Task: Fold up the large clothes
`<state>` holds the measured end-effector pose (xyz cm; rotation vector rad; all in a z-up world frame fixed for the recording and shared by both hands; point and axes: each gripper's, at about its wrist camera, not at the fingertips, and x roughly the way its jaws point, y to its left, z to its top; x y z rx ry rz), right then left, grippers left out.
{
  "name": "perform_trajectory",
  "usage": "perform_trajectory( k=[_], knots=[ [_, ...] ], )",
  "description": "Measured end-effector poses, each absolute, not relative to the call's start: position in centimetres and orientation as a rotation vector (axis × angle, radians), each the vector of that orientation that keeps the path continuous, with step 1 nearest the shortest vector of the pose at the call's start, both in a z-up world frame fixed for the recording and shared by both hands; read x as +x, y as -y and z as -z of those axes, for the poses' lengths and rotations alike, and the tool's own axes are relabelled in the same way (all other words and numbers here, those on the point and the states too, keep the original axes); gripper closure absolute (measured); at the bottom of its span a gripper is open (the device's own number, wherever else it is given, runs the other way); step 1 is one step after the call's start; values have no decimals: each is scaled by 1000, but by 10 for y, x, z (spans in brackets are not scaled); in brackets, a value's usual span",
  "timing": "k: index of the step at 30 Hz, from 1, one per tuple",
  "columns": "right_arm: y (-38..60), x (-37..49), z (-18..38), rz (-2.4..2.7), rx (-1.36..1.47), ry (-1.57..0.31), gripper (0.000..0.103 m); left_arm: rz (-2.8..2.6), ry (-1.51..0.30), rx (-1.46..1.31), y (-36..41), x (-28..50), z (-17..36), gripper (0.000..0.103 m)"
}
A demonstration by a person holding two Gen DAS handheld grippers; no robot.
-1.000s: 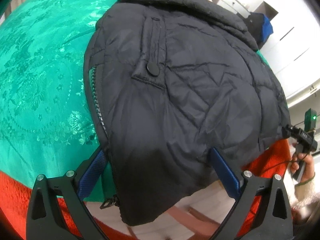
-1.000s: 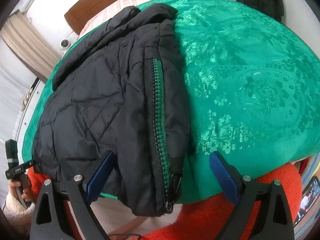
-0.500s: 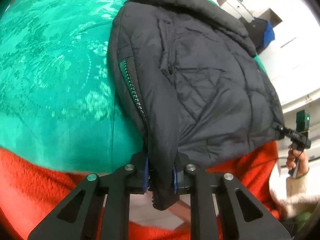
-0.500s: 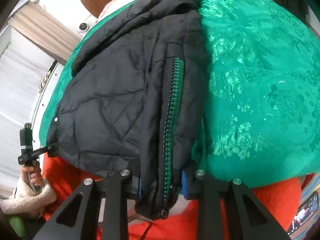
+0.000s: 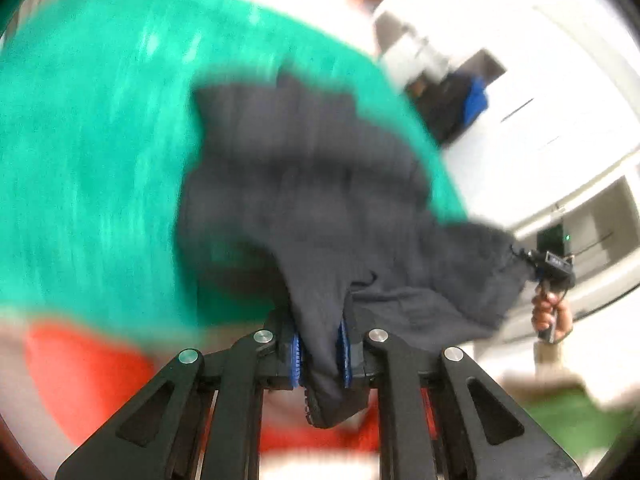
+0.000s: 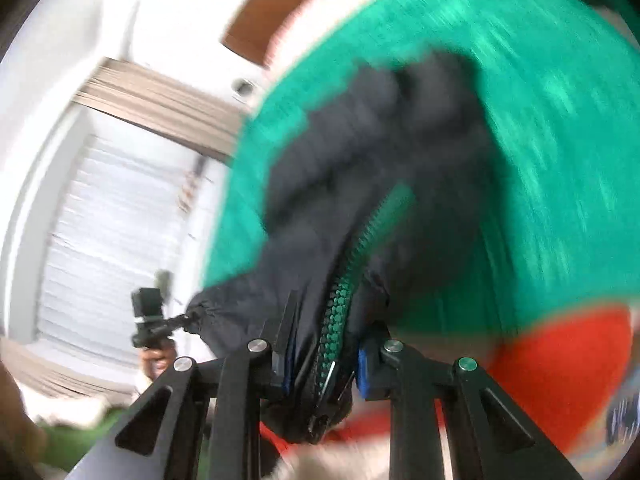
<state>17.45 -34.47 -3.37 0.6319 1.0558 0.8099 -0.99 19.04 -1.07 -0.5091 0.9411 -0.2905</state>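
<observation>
A black quilted jacket (image 5: 312,200) lies on a green bedspread (image 5: 100,160), with its near hem lifted off the bed. My left gripper (image 5: 320,356) is shut on one hem corner, and the fabric hangs down between the blue pads. My right gripper (image 6: 324,364) holds the other corner at the green zipper (image 6: 344,292); its jaws are still closing, the pads pressing the cloth. In each wrist view the other gripper shows at the far end of the hem (image 5: 520,254) (image 6: 188,316), held by a hand. Both views are blurred.
A red blanket (image 5: 80,380) covers the bed's near edge below the green spread (image 6: 560,120). A brown headboard (image 6: 272,20) stands at the far end. White cupboards (image 5: 560,140) and a dark bag (image 5: 448,108) are on one side, a window blind (image 6: 120,200) on the other.
Both grippers went from wide open to shut on the jacket's near hem, then rose. The hem has come up off the bed edge with them.
</observation>
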Motion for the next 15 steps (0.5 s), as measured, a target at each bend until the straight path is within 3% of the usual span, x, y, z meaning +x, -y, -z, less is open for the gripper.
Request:
perform_trajectory(
  k=[3,5,6,7,8,12,15],
  knots=[
    [342,267,22,-776,727,-933,75,262,-782,-536,-205,77,-28,73],
    [341,333,34,-731,788,-907,53,251,-776,-555,-214,143,-37,38],
    [340,351,41,-703,807,-914,21,207,-785,-557,-220,161,-37,28],
    [340,368,48,-650,825,-913,1,104,-798,-542,-230,179,-36,8],
    [345,380,54,-564,833,-886,0,29,-808,-543,-237,191,-32,4],
    [343,389,67,-488,796,-876,0,-48,-888,-560,-266,187,-3,4],
    [312,387,73,-493,550,-939,0,-57,-947,-453,-262,190,30,4]
  ],
)
